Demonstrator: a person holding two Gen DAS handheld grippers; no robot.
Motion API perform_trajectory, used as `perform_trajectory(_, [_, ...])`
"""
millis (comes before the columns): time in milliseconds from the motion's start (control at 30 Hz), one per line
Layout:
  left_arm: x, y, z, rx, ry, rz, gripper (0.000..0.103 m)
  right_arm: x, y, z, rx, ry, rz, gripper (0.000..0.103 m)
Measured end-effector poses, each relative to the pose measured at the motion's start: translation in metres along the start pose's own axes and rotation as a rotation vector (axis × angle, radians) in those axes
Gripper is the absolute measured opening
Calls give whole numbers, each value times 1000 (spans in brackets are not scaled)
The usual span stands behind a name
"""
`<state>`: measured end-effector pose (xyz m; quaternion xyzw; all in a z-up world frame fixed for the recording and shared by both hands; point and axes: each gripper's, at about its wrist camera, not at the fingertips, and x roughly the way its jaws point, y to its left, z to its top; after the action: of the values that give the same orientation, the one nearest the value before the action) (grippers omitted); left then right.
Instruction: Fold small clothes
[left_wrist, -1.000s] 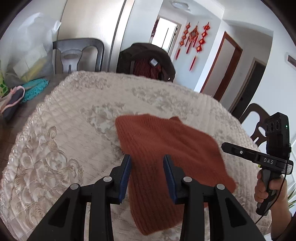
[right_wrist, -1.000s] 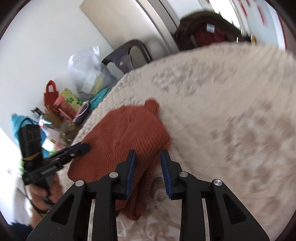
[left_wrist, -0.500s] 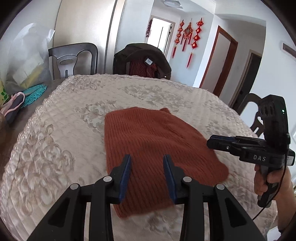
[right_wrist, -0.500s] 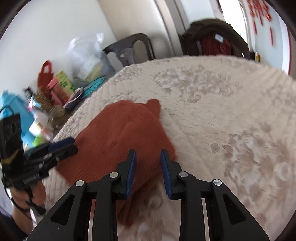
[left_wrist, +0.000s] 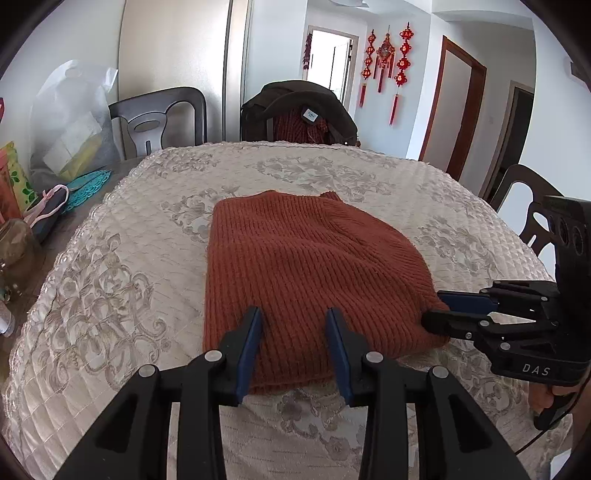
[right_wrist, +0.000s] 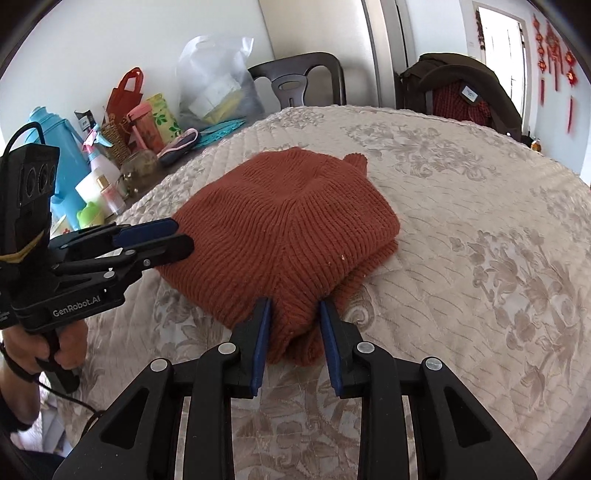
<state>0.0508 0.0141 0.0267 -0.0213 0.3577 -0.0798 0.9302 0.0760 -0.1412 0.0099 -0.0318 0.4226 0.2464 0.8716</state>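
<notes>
A rust-orange knitted garment lies folded into a thick, rounded pad on the cream quilted tablecloth; it also shows in the right wrist view. My left gripper is open, its jaws over the garment's near edge with nothing held. My right gripper is open, its jaws either side of the garment's near corner, without pinching it. The right gripper also shows in the left wrist view at the garment's right corner. The left gripper shows in the right wrist view at its left edge.
Dark chairs stand behind the table, one draped with a dark coat. Bags, bottles, a blue flask and a jar crowd the table's left end. Another chair stands at the right.
The garment has come down from a lifted, hanging sheet to a folded pad flat on the table. Both grippers stayed open and have drawn back to its near edge and corners.
</notes>
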Motion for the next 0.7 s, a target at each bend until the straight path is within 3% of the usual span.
perform_trajectory(400, [-22, 1, -17, -37, 25, 40, 39, -26, -1, -17, 9, -6, -47, 28])
perform_trajectory(500, [-20, 2, -20, -38, 40, 49, 39, -26, -1, -22, 5, 6, -65, 36])
perform_trajectory(700, [-13, 3, -26, -24, 70, 61, 40, -23, 0, -30, -14, 32, -102, 37])
